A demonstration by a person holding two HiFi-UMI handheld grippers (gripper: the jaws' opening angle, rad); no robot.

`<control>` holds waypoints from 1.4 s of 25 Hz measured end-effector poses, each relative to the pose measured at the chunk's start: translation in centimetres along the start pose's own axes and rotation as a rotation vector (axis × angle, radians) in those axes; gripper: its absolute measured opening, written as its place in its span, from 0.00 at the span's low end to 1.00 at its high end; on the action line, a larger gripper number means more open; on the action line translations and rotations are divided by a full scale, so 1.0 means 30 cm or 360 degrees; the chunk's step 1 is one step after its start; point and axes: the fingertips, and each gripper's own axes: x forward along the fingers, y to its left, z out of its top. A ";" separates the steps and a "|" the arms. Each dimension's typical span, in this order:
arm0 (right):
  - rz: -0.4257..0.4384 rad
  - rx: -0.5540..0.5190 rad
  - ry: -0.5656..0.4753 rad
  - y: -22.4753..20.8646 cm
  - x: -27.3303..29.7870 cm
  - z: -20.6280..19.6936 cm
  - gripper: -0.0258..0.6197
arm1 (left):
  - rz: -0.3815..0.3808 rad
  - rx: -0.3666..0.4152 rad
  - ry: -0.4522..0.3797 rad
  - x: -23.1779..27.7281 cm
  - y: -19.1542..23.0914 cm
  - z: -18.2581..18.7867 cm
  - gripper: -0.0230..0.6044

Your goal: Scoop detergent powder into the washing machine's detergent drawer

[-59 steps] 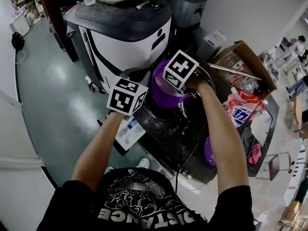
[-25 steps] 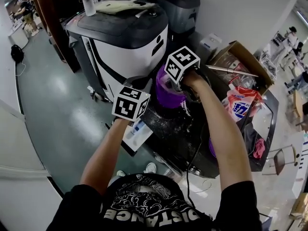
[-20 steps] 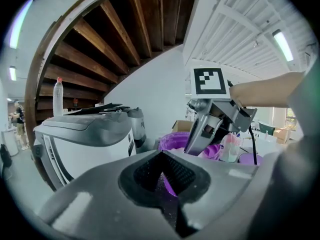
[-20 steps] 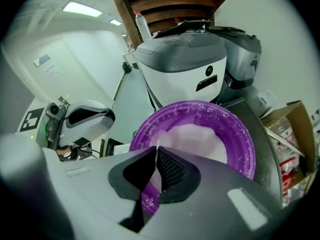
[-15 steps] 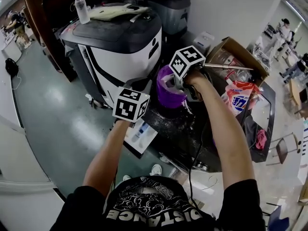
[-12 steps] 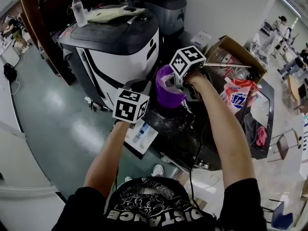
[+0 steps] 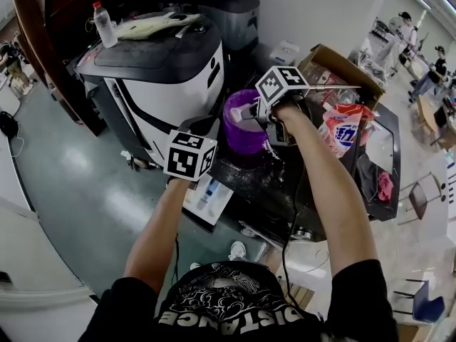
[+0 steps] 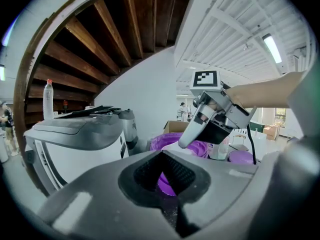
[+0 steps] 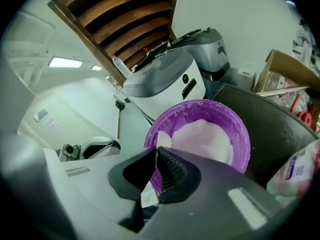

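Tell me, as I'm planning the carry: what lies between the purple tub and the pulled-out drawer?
Head view: the washer's dark top, dusted with spilled powder.

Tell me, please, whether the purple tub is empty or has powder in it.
Not empty: white powder lies heaped inside the purple tub, hiding its bottom.

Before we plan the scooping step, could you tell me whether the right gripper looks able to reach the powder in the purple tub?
Probably yes. The right gripper, shut on a thin white piece, sits by the open purple tub, and the white powder lies exposed beyond its jaws, nothing between.
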 end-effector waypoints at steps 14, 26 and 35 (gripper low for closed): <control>0.0232 0.0440 -0.0425 -0.034 -0.094 0.006 0.09 | -0.0023 0.0000 -0.0037 -0.019 -0.012 0.031 0.04; 0.0445 0.0696 -0.0734 -0.029 -0.192 -0.003 0.09 | -0.0128 0.0047 -0.0048 0.039 -0.077 0.068 0.04; 0.0591 0.0866 -0.0946 -0.014 -0.220 -0.057 0.09 | -0.0193 0.0072 -0.0047 0.024 -0.116 0.053 0.04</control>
